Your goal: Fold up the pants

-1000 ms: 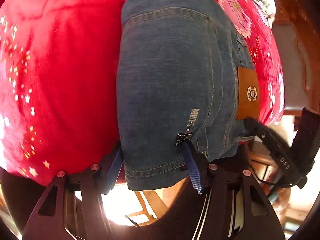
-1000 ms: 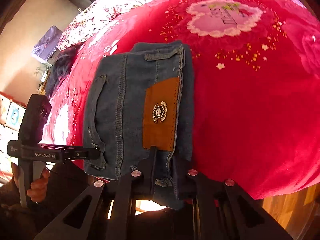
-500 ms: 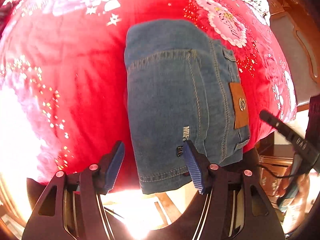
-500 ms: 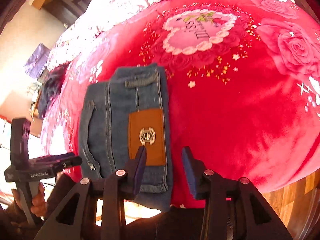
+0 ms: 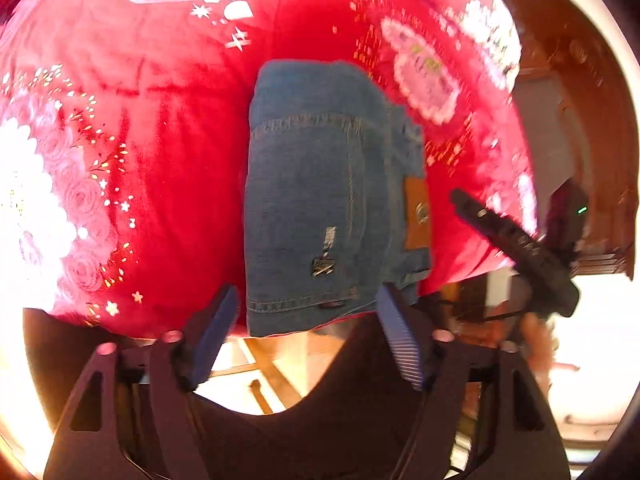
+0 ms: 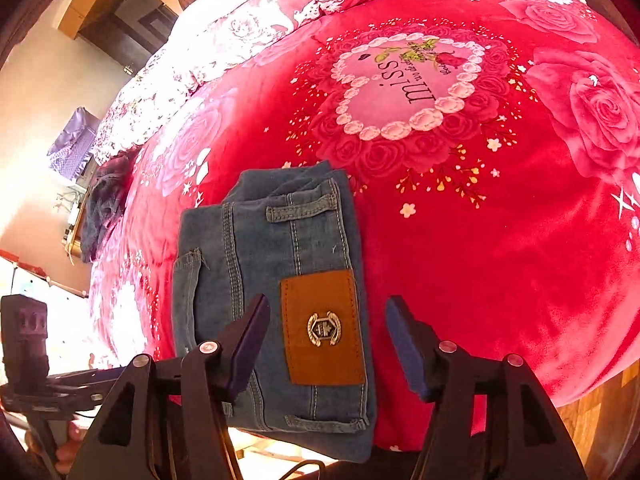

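Note:
The blue jeans (image 5: 320, 200) lie folded into a compact stack on the red floral blanket (image 5: 160, 160), at the bed's near edge, with a brown leather patch (image 6: 322, 328) on the waistband. They also show in the right wrist view (image 6: 276, 264). My left gripper (image 5: 310, 320) is open and empty, just short of the stack's near hem. My right gripper (image 6: 326, 340) is open and empty, its fingers either side of the patch and above it. The right gripper also appears in the left wrist view (image 5: 516, 248), to the right of the jeans.
The blanket (image 6: 480, 240) covers the whole bed, with a heart motif (image 6: 408, 84) beyond the jeans. A dark garment (image 6: 104, 204) lies at the bed's far left edge. A wooden headboard (image 5: 580, 100) stands at the right. Wooden floor (image 6: 600, 400) shows below the bed edge.
Both grippers have let go of the jeans, opened wide and drawn back from the stack. The folded jeans stay lying on the blanket.

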`<state>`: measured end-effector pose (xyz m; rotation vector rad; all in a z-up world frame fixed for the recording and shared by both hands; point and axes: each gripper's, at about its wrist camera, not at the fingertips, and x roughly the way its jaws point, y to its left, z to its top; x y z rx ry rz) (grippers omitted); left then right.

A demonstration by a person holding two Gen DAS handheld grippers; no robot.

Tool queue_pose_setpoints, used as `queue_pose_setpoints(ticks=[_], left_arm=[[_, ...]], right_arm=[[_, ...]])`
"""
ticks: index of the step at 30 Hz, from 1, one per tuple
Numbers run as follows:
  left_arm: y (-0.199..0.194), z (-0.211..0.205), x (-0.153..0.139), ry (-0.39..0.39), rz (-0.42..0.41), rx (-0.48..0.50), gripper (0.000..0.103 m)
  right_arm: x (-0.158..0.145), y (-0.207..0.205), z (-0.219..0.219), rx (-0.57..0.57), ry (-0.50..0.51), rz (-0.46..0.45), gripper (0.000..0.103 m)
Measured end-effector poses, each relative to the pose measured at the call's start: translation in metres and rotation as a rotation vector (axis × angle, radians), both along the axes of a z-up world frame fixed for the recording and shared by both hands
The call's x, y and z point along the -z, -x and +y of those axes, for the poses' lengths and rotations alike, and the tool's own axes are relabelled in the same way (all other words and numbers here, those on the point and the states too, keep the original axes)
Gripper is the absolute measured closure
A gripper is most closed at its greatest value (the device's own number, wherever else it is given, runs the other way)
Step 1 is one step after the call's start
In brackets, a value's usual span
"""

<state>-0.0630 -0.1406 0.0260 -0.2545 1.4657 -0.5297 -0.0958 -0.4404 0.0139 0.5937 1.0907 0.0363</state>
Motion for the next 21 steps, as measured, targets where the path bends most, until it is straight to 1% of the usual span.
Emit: queue_pose_setpoints(ticks=[1, 2, 3, 4, 7, 9, 11, 13, 15, 17, 18, 19, 21], left_arm=[[-0.004, 0.007, -0.003, 0.046, -0.034, -0.034, 0.02], [-0.008, 0.013, -0.006, 0.072, -0.073, -0.063, 0.02], [-0.016, 0.013, -0.007, 0.048, -0.107, -0.087, 0.02], [-0.026, 0.011, -0.007, 0.006, -0.138, -0.105, 0.02], [-0.054, -0.01, -0.007, -0.078, -0.234, -0.123, 0.02], [-0.07, -0.031, -0.002, -0.154, -0.297, -0.134, 0.02], [-0.082, -0.047, 0.009, -0.233, -0.342, -0.143, 0.02], [-0.094, -0.059, 0.028, -0.278, -0.343, -0.138, 0.02], [-0.098, -0.059, 0.042, -0.311, -0.348, -0.142, 0.019], [-0.101, -0.063, 0.051, -0.328, -0.353, -0.148, 0.016], [-0.102, -0.061, 0.053, -0.332, -0.355, -0.156, 0.014], [-0.103, -0.06, 0.055, -0.336, -0.356, -0.164, 0.008], [-0.104, -0.057, 0.059, -0.342, -0.35, -0.188, 0.0]], right_arm=[[0.0, -0.002, -0.001, 0.007, 0.001, -0.006, 0.039], [0.0, -0.006, -0.001, 0.014, 0.002, -0.014, 0.039], [0.0, -0.012, 0.0, 0.016, 0.002, -0.022, 0.039], [0.0, -0.018, 0.001, 0.013, 0.005, -0.029, 0.039], [-0.004, -0.039, 0.008, 0.003, 0.018, -0.064, 0.039], [-0.006, -0.053, 0.011, 0.007, 0.035, -0.095, 0.039], [-0.003, -0.066, 0.014, 0.015, 0.054, -0.097, 0.039], [0.01, -0.077, 0.019, 0.001, 0.086, -0.067, 0.039], [0.03, -0.085, 0.024, -0.028, 0.12, 0.008, 0.039], [0.048, -0.086, 0.028, -0.048, 0.117, 0.049, 0.039], [0.052, -0.084, 0.028, -0.044, 0.122, 0.041, 0.038], [0.052, -0.082, 0.028, -0.039, 0.121, 0.026, 0.037], [0.054, -0.081, 0.026, -0.031, 0.106, 0.021, 0.036]])
